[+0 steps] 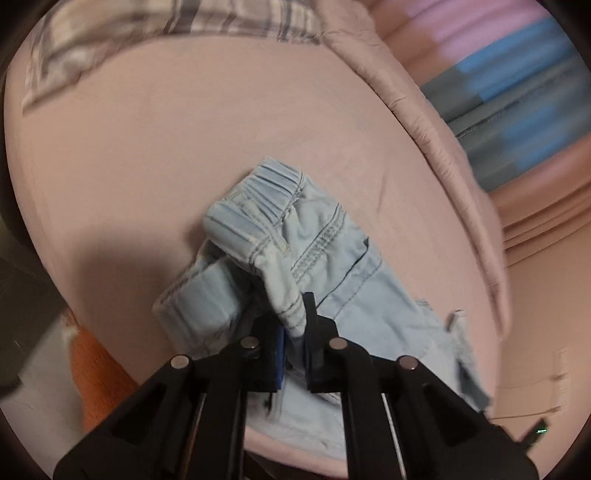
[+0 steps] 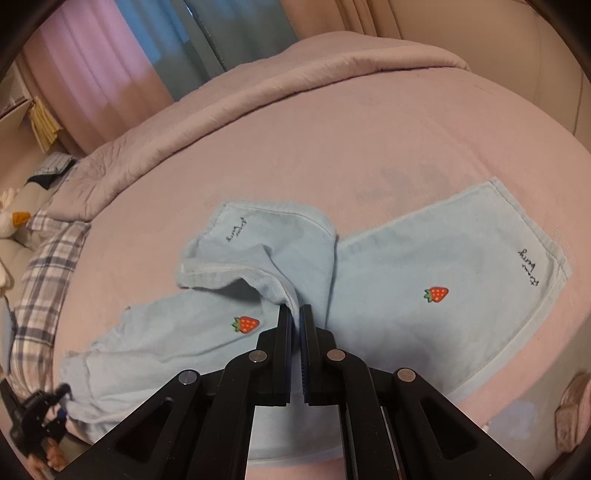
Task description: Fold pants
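Left wrist view: the left tongs (image 1: 295, 325) are clenched on a bunched fold of the light-blue pants (image 1: 321, 266) near the elastic waistband (image 1: 273, 184). The waist end lies crumpled on the pink bed (image 1: 147, 155), directly ahead of the tongs, which point down toward the mattress. A plaid pillow (image 1: 147, 26) lies at the far edge, well apart from the garment.

Right wrist view: the right tongs (image 2: 295, 314) are clamped on a raised edge of one pant leg (image 2: 258, 251), lifting and folding it over. The other leg (image 2: 443, 280) lies flat on the bed (image 2: 332, 140), to the right. A strawberry motif (image 2: 436, 294) marks each leg. The left tongs (image 2: 37, 417) appear at lower left, at the waist end.
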The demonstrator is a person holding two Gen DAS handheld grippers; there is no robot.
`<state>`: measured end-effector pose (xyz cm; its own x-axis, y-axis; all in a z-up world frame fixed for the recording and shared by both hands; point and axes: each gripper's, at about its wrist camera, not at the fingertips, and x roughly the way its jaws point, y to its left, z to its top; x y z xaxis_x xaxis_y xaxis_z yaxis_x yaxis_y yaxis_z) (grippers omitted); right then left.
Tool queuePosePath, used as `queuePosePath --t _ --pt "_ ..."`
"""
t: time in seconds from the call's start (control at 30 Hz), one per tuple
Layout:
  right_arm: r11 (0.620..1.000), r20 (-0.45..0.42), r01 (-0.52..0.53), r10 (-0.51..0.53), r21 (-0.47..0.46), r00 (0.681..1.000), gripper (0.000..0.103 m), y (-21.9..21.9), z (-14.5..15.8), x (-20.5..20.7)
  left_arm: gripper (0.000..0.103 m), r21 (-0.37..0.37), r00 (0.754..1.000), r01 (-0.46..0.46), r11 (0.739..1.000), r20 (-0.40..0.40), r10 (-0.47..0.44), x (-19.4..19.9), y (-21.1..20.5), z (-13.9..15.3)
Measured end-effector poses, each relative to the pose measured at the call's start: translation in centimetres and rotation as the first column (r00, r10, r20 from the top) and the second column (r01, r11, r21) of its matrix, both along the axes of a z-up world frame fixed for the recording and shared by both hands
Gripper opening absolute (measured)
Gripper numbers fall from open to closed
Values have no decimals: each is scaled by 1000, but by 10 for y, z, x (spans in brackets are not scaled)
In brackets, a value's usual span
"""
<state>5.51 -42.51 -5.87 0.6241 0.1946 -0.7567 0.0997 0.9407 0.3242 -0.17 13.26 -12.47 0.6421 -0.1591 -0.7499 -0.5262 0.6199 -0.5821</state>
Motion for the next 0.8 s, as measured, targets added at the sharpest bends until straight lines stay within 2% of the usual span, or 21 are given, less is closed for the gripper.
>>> queuePosePath --t 0.03,0.13,0.2,0.3,0.37,0.4,0.5,0.57,0.6,0.63,0.7,0.8 --pt "1000 0 1 -1 2 1000 5 1 1 0 7 0 1000 12 1000 0 -12 -4 -3 3" --pt "1000 8 6 -6 -25 1000 5 3 3 -2 8 68 999 52 996 -16 -51 -11 -19 10" --pt "999 10 5 -5 -42 1000 5 4 4 -3 9 87 995 82 993 -65 -76 -14 -23 -7" --pt "997 -24 2 -4 -75 1000 5 4 -5 2 11 54 993 85 995 -91 -80 -11 -16 -30" --pt "995 -69 -12 6 -99 998 5 7 -15 7 12 53 991 96 994 -93 -91 -15 -12 -31" --pt "990 -100 -25 11 -142 995 5 12 -20 10 12 54 991 102 993 -98 -96 -13 -12 -31" --pt "972 -118 -49 21 -231 993 6 22 -18 12 12 68 989 118 991 -101 -111 -10 -13 -32" --pt "963 -105 -80 54 -258 993 18 30 -6 12 12 76 989 121 990 -98 -114 -11 -13 -32" --pt "960 -102 -91 66 -267 993 37 33 -3 13 12 79 989 123 989 -97 -116 -11 -13 -32" --pt "952 -85 -110 89 -287 992 53 39 4 14 12 79 989 123 989 -96 -116 -11 -12 -33" --pt "937 -59 -130 117 -324 991 55 49 11 17 12 73 989 121 990 -94 -114 -10 -12 -35" --pt "884 -84 -209 192 -418 978 55 76 11 31 12 69 989 123 990 -90 -116 -13 -11 -37"
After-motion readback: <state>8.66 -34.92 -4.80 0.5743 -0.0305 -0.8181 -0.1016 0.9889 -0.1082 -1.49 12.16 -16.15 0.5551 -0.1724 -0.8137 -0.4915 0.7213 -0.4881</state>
